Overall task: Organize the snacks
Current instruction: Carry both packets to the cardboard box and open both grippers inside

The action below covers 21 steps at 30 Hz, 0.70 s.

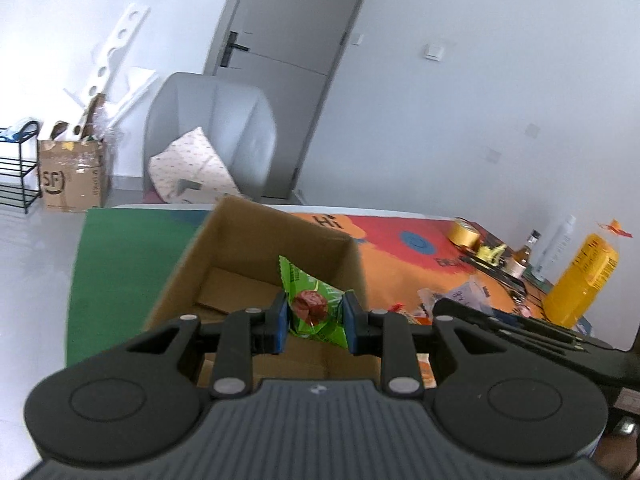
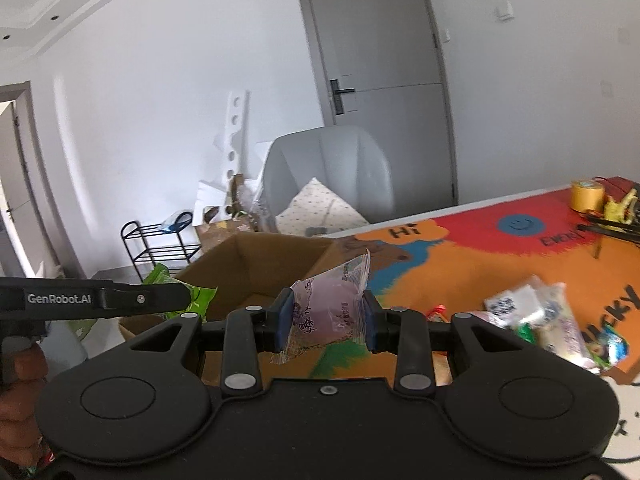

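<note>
My left gripper (image 1: 315, 312) is shut on a green snack packet (image 1: 316, 306) with a red fruit picture and holds it over the open cardboard box (image 1: 240, 248). My right gripper (image 2: 326, 318) is shut on a clear packet with a purple snack (image 2: 330, 306), held above the table just right of the same box (image 2: 256, 264). In the right wrist view the left gripper's finger (image 2: 120, 300) reaches in from the left with the green packet (image 2: 196, 294) at the box's left rim. A pile of loose snack packets (image 2: 548, 320) lies on the colourful mat (image 2: 480, 264) to the right.
Tape rolls (image 1: 464, 232), bottles (image 1: 556, 244) and a yellow bag (image 1: 584, 280) stand at the table's far right. A grey armchair (image 1: 224, 128) with a cushion sits behind the table, a cardboard box (image 1: 72, 176) and a black rack (image 2: 160, 244) on the floor.
</note>
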Each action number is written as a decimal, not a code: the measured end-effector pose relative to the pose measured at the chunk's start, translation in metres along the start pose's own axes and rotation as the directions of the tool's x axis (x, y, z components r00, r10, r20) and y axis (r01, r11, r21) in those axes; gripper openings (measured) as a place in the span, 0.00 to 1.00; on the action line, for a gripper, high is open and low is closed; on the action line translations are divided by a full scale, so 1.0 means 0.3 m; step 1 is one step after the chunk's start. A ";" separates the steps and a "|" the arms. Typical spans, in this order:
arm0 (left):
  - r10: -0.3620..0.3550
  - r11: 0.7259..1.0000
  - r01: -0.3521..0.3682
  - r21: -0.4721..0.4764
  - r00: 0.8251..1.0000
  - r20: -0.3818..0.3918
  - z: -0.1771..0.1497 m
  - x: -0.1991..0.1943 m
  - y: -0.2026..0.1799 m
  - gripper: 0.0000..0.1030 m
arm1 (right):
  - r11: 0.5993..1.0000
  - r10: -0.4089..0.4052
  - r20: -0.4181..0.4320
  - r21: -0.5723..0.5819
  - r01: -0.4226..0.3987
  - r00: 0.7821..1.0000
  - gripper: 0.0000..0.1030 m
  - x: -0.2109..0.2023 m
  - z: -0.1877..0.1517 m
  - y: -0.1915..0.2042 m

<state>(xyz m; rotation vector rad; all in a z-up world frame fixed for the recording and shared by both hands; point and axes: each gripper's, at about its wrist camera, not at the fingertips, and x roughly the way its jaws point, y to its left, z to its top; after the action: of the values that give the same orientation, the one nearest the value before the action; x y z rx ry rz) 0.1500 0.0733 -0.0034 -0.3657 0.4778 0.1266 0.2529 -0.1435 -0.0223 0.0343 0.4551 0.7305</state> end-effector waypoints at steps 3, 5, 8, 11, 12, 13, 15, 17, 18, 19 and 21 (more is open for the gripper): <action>0.027 1.000 -0.027 -0.006 1.000 0.003 0.012 0.008 0.049 0.28 | 1.000 0.022 -0.007 -0.016 -0.022 1.000 0.32 0.028 0.011 0.034; 0.067 0.998 -0.067 -0.003 0.998 0.009 0.017 0.019 0.080 0.32 | 0.999 0.038 -0.014 -0.024 -0.038 0.999 0.32 0.048 0.016 0.055; 0.097 0.995 -0.097 -0.029 0.995 0.005 0.020 0.022 0.120 0.45 | 0.998 0.054 -0.028 -0.043 -0.055 0.998 0.32 0.076 0.023 0.092; 0.111 0.993 -0.110 -0.041 0.994 0.016 0.018 0.006 0.134 0.57 | 0.996 0.075 -0.036 -0.048 -0.077 0.997 0.32 0.099 0.032 0.111; 0.121 0.992 -0.120 -0.043 0.993 0.016 0.017 -0.002 0.136 0.60 | 0.996 0.082 -0.037 -0.044 -0.083 0.996 0.32 0.108 0.034 0.114; 0.128 0.991 -0.128 -0.045 0.992 0.016 0.016 -0.008 0.137 0.62 | 0.995 0.086 -0.037 -0.039 -0.087 0.996 0.32 0.117 0.035 0.114; 0.146 0.988 -0.145 -0.048 0.989 0.018 0.012 -0.027 0.140 0.71 | 0.995 0.089 -0.031 -0.040 -0.090 0.996 0.35 0.131 0.036 0.121; 0.174 0.984 -0.172 -0.049 0.984 0.025 0.010 -0.047 0.145 0.76 | 0.995 0.092 -0.011 -0.041 -0.092 0.996 0.44 0.136 0.033 0.133; 0.186 0.982 -0.184 -0.052 0.982 0.034 0.007 -0.060 0.151 0.80 | 0.995 0.096 -0.007 -0.041 -0.096 0.995 0.50 0.136 0.029 0.137; 0.198 0.979 -0.195 -0.058 0.979 0.042 0.004 -0.072 0.154 0.82 | 0.994 0.096 -0.014 -0.041 -0.097 0.995 0.54 0.137 0.024 0.140; 0.225 0.973 -0.221 -0.070 0.973 0.052 -0.001 -0.089 0.162 0.86 | 0.996 0.080 -0.027 -0.043 -0.082 0.996 0.55 0.139 0.020 0.144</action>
<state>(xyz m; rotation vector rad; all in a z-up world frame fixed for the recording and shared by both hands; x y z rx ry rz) 0.1164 0.1173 -0.0062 -0.3693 0.4555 0.3714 0.2551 -0.0833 -0.0250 0.0019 0.4638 0.8213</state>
